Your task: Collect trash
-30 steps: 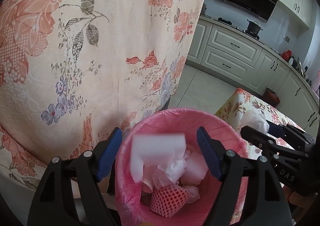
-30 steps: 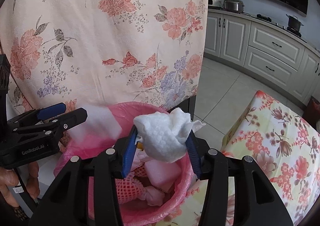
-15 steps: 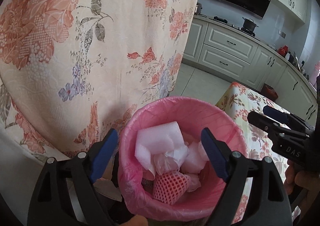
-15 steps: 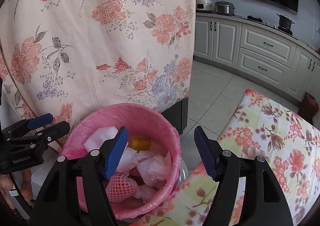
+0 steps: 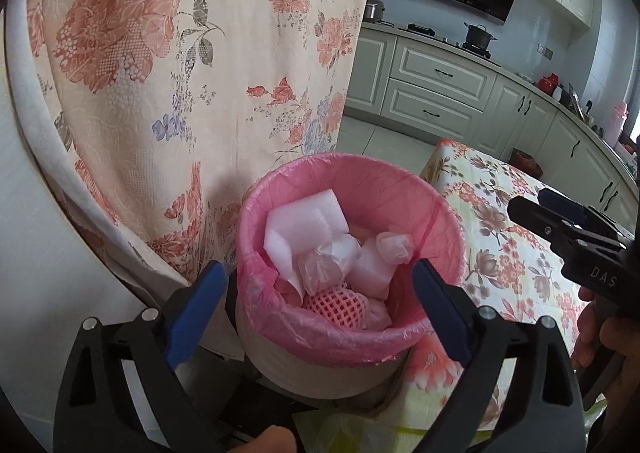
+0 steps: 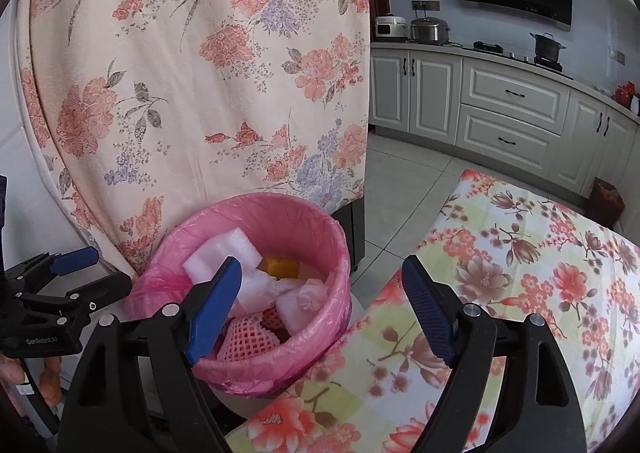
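Both tongs are wide open and empty: left tongs (image 5: 316, 289), right tongs (image 6: 322, 303). Pink-lined trash bin (image 5: 436, 213) sits at 12 o'clock of the left, about 10 o'clock of the right; left's nearer. Foam scraps (image 5: 304, 223) lie inside.

floral drape (image 6: 200, 93), pale kitchen cabinets (image 6: 512, 113), tiled floor (image 6: 400, 181).
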Available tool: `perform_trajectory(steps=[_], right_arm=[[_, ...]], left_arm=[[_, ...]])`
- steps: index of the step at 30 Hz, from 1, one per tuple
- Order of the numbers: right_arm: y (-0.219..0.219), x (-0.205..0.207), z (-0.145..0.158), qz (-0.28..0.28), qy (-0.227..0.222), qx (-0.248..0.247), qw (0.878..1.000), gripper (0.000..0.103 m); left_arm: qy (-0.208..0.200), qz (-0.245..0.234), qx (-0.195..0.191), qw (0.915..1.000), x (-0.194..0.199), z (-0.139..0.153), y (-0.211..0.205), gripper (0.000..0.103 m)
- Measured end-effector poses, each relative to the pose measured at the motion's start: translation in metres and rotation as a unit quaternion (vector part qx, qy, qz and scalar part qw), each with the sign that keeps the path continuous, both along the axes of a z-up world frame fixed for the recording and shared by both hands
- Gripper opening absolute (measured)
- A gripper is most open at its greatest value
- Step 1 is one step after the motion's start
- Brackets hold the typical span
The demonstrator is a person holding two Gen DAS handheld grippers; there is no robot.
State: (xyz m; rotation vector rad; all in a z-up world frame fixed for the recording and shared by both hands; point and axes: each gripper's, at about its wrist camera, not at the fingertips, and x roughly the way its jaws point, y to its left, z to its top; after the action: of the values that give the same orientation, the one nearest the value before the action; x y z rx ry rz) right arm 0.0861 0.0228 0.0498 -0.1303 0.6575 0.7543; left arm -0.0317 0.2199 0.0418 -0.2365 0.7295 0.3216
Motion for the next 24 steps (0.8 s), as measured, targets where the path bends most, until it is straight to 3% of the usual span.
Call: perform_trajectory(steps=[9, 24], right_arm=[[-0.002, -0.029, -0.006, 0.015, 0.001, -0.022, 1.000, 0.085], [0.001, -0.037, -0.008, 0.027, 0.004, -0.027, 0.999, 0.085]], left_arm=[[0.015, -0.001, 0.014, 0.9998, -0.033, -0.002, -0.003, 0.094], [0.014, -0.004, 0.009, 0.9999, -0.034, -0.001, -0.007, 0.094]])
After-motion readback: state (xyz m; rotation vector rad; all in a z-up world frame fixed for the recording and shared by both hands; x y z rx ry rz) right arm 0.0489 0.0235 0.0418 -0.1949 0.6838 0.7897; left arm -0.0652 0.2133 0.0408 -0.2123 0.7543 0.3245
